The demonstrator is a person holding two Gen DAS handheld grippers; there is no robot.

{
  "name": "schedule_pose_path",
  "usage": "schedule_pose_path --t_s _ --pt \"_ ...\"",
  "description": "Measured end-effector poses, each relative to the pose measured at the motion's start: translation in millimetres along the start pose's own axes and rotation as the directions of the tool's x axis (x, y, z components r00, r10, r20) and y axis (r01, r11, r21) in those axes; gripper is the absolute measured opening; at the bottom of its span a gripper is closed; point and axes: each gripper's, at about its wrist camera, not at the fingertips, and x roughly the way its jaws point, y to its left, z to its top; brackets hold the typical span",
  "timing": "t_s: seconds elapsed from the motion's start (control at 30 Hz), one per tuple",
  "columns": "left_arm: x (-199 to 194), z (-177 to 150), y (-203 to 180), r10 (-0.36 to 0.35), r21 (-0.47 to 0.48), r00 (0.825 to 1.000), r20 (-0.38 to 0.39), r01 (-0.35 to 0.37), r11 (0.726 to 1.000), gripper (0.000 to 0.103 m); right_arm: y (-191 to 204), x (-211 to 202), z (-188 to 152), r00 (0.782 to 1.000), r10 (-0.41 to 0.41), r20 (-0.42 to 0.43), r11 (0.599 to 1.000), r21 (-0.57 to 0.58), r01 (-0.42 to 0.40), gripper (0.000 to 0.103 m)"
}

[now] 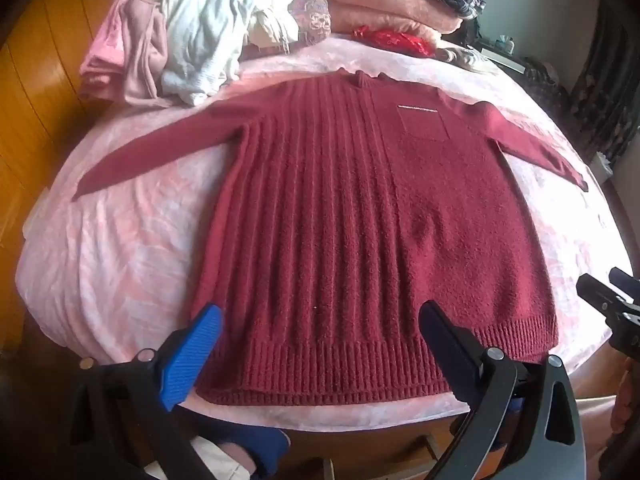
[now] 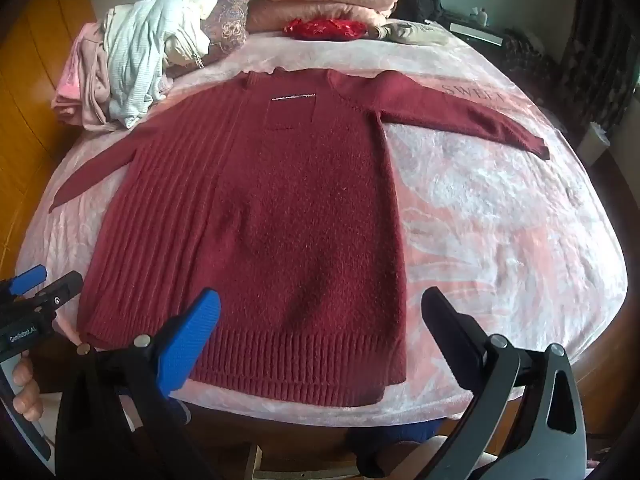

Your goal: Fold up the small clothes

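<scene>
Sweater (image 1: 360,216) is lying flat, sleeves spread, across the middle of the bed (image 1: 120,248), hem at its near edge. Left gripper (image 1: 320,344) and right gripper (image 2: 320,336) are hovering wide apart, empty. Risk: pinching the blanket with the thick knit, dragging both.

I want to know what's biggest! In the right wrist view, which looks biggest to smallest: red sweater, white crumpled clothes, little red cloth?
1. red sweater
2. white crumpled clothes
3. little red cloth, though it lies farthest from the camera.
</scene>
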Motion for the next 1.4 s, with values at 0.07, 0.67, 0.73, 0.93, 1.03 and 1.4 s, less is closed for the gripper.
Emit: schedule_pose_path --t_s 0.07,0.67,0.73,0.93,1.03,1.4 --pt "0.8 1.3 -0.9 0.001 0.010 1.000 0.005 -0.001 1.000 0.099 -1.5 0.7 -0.9 1.000 0.009 -0.012 1.000 0.009 -0.009 0.100" --pt "-6.8 0.0 -4.3 0.029 0.011 0.998 0.051 -0.029 1.000 0.099 -5.7 1.4 -1.5 0.998 0.044 0.041 0.999 0.021 -0.044 0.100" --pt "-7.7 0.5 -3.3 0.029 0.007 0.998 0.056 -0.029 1.000 0.099 -5.7 0.8 -2.0 0.998 0.041 0.044 0.999 0.018 -0.041 0.100" --pt "-7.7 1.3 -1.0 0.040 -0.002 0.997 0.062 -0.040 0.999 0.099 -4.9 1.0 -0.5 0.999 0.033 0.038 0.999 0.009 -0.033 0.100" --pt "-7.8 1.4 -0.7 0.042 -0.002 0.997 0.064 -0.041 0.999 0.099 -5.3 1.1 -0.9 0.999 0.031 0.039 0.999 0.009 -0.032 0.100" --pt "-8.4 1.2 1.0 0.043 -0.004 0.997 0.068 -0.043 0.999 0.099 -6.8 1.7 -1.6 0.999 0.037 0.032 0.999 0.012 -0.037 0.100"
